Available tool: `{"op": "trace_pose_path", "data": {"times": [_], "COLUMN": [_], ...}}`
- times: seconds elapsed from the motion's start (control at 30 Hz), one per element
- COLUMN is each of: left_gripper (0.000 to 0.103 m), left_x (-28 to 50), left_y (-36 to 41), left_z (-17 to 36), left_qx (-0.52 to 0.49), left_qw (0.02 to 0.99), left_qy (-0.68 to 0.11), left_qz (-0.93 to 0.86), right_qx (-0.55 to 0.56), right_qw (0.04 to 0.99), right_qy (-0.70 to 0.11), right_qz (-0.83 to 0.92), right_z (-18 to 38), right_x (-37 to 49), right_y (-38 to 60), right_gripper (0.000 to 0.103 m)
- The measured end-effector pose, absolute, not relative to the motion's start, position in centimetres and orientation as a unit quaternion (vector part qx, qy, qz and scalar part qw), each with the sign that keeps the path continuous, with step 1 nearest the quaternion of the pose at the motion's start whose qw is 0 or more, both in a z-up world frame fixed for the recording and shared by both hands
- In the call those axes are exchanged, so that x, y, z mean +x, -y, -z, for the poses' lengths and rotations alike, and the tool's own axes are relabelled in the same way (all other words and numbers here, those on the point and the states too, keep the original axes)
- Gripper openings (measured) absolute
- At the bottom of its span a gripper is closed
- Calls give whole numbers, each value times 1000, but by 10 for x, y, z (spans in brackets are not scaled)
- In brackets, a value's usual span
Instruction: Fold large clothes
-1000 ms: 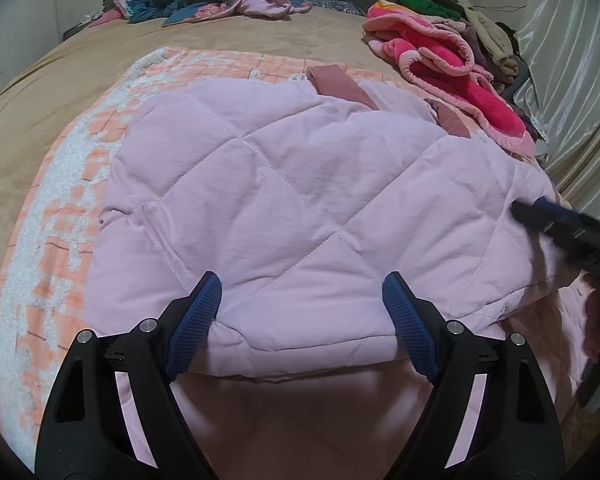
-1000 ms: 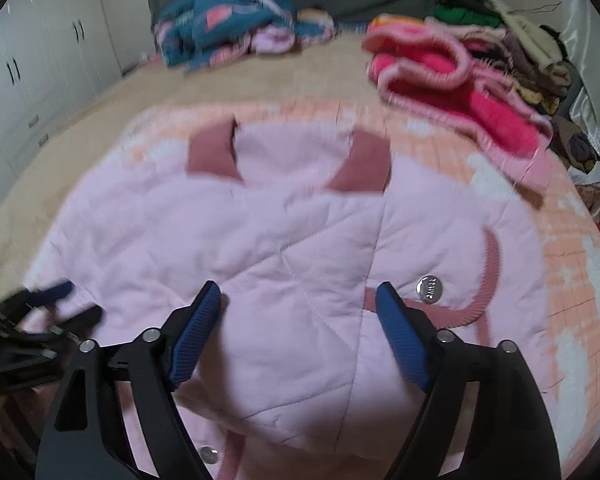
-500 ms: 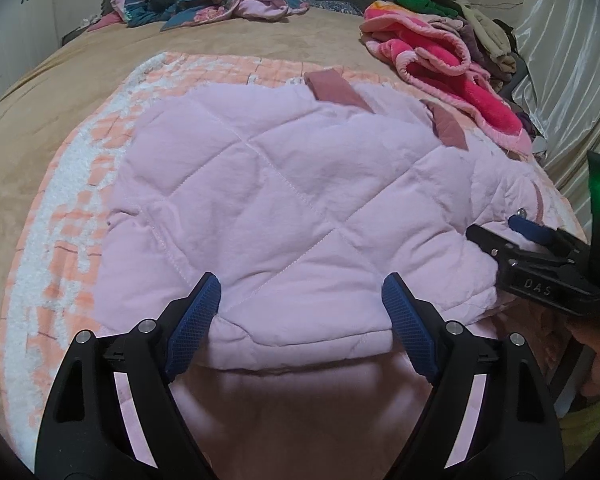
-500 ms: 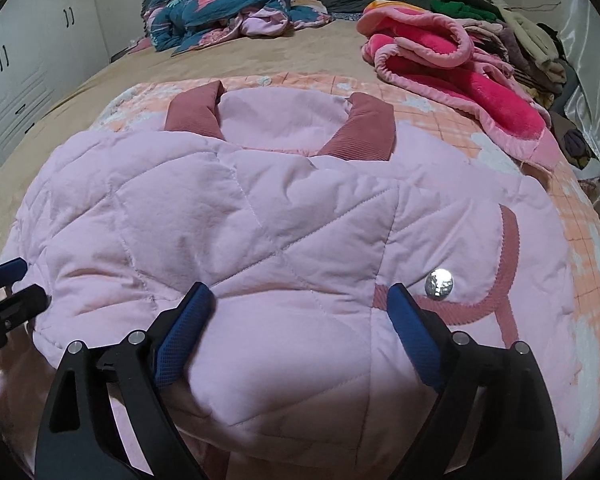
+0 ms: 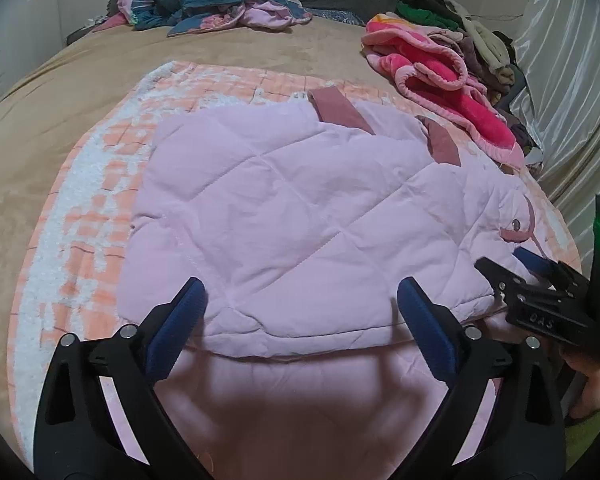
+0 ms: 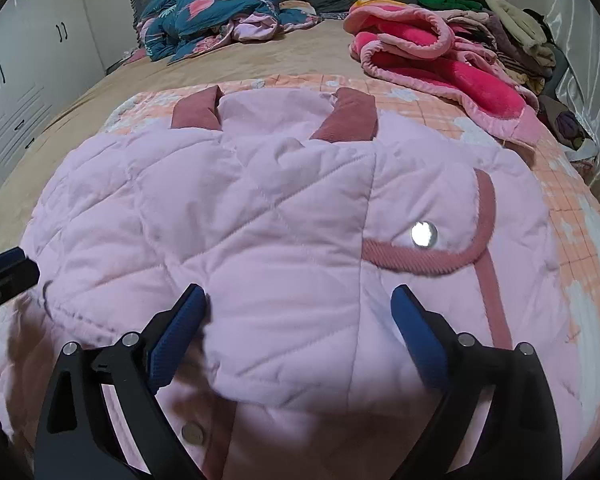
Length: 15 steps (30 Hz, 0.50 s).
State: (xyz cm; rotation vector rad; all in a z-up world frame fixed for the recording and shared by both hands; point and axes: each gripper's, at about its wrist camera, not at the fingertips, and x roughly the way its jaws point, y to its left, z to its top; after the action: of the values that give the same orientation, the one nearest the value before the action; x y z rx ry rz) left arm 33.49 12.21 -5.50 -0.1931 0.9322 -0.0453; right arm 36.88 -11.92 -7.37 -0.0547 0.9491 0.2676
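A pale pink quilted jacket (image 5: 300, 220) with dusty-rose corduroy trim lies folded on a checked orange-and-white blanket (image 5: 96, 184). Its near folded edge runs just beyond my left gripper (image 5: 300, 292), whose jaws are opening; the blue pads touch nothing. In the right wrist view the jacket (image 6: 260, 220) bulges up between the fingers of my right gripper (image 6: 300, 300). Those jaws are opening too, and the pads do not press on the cloth. A silver snap (image 6: 424, 234) sits on a rose-edged pocket flap. Each gripper shows at the edge of the other's view: the right gripper (image 5: 532, 280), the left gripper (image 6: 4, 272).
The blanket lies on a tan bed (image 5: 60, 92). A crumpled teal floral quilt (image 6: 208, 8) sits at the far end. A bright pink fleece garment (image 6: 440, 60) and a pile of clothes (image 6: 500, 12) lie at the far right. White cupboards (image 6: 28, 64) stand to the left.
Both pairs of jaws have spread wider. The left gripper has drawn back from the folded edge. The right gripper has come lower over the jacket and into the left wrist view.
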Motion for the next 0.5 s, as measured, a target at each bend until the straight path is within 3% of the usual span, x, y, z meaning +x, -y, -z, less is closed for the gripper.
{"op": "trace_pose_path", "data": {"times": [0.5], "left_gripper": [94], "left_x": [319], "left_y": [-146], "left_z": [36], "left_qx": [-109], "left_qw": [895], "left_qy": [-432], "left_qz": [1], "right_qx": [18], "right_qw": [890], "right_qy": [-438], "right_qz": [-127], "right_z": [48], "right_x": [331], "right_y": [135], "right_gripper": [98]}}
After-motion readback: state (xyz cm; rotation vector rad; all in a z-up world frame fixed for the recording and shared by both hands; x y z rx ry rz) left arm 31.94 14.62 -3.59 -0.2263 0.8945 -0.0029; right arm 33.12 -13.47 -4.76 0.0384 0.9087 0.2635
